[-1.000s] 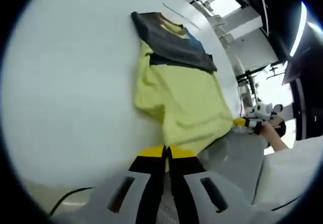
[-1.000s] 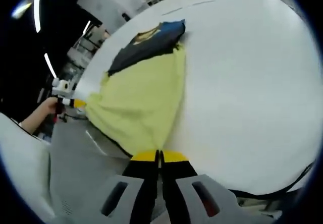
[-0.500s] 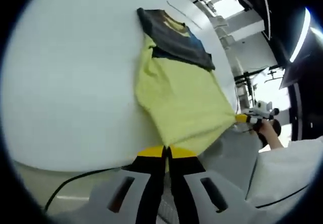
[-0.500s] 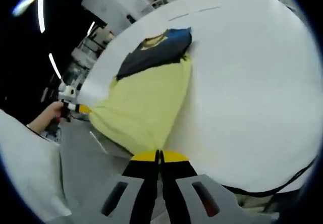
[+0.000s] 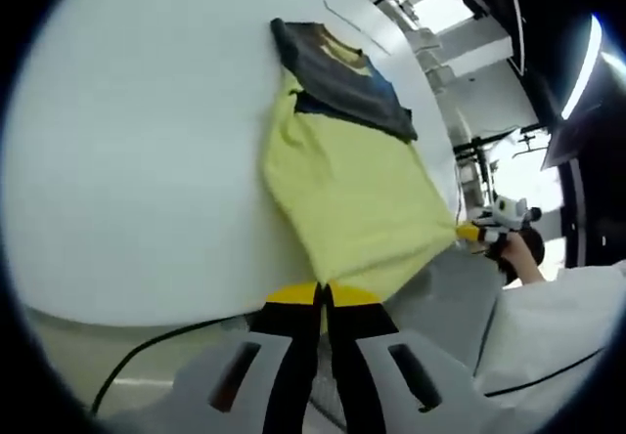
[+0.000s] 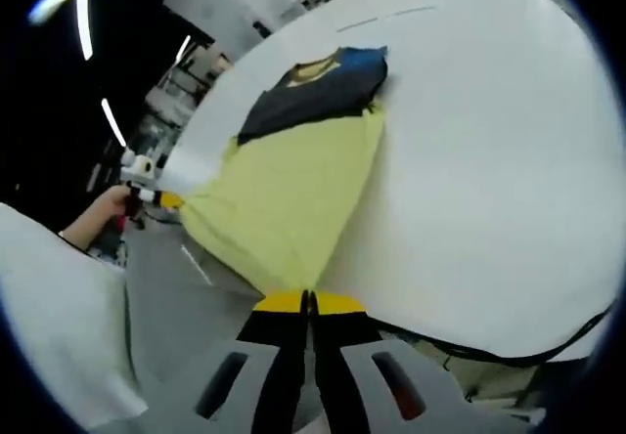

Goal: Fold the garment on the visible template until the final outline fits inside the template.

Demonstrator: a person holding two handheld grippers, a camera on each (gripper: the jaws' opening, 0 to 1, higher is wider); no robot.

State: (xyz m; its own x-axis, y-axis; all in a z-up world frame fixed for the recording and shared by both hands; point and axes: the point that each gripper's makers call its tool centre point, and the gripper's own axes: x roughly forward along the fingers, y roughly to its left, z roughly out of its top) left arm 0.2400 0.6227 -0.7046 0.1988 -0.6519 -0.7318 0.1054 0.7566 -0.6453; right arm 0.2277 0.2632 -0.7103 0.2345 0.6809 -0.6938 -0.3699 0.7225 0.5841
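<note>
A yellow shirt (image 5: pixel 352 185) with a dark blue and grey top part lies stretched across a white table (image 5: pixel 137 141), its collar end far from the person and its bottom edge pulled past the near edge of the table. In the left gripper view, the left gripper (image 5: pixel 323 292) has its yellow-tipped jaws pressed together on one corner of the shirt's bottom edge, while the right gripper (image 5: pixel 469 231), held in a hand (image 5: pixel 514 248), pinches the other corner off to the right. In the right gripper view the shirt (image 6: pixel 293 190) runs from the dark top part near the middle of the table (image 6: pixel 489 141) down to the right gripper (image 6: pixel 308 300), whose jaws are closed on the fabric; the left gripper (image 6: pixel 168 199) grips the opposite corner at the left, with the person's hand (image 6: pixel 103 209) behind it. Thin dark lines are marked on the table beyond the collar. A white sleeve (image 6: pixel 59 326) shows at the lower left.
</note>
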